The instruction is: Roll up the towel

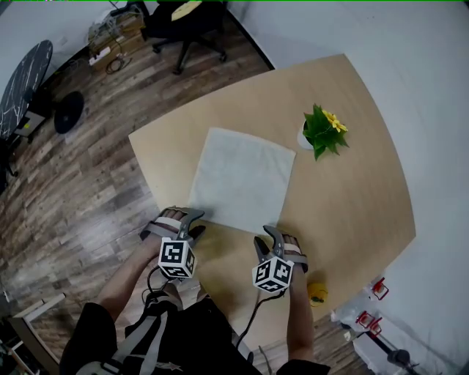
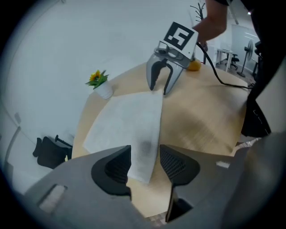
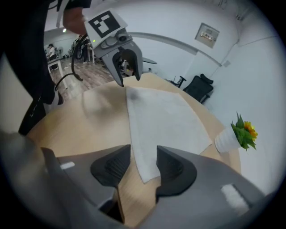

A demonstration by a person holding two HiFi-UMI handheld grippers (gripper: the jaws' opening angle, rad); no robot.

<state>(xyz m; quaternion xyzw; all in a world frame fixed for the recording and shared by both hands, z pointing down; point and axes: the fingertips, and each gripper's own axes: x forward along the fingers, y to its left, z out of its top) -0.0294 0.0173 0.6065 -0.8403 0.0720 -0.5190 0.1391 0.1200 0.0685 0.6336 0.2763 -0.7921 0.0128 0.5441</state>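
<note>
Pale wooden table (image 1: pixel 352 146), plank floor around it. Left gripper (image 2: pixel 145 154): jaws wide apart, with the near left corner of the towel (image 2: pixel 129 125) showing in the gap and the pads clear of it. Right gripper (image 3: pixel 143 154): jaws likewise wide over the near right corner, nothing pinched. Both point steeply down at the towel's near edge. Towel lies flat and unrolled, mid-table. Potted yellow flower (image 1: pixel 322 132) stands just beyond its far right corner. Office chair (image 1: pixel 187 22) well apart, on the floor.

I see the pale grey towel (image 1: pixel 242 178) lying flat and fully unrolled, a rough square on the worktop (image 1: pixel 352 190).
</note>
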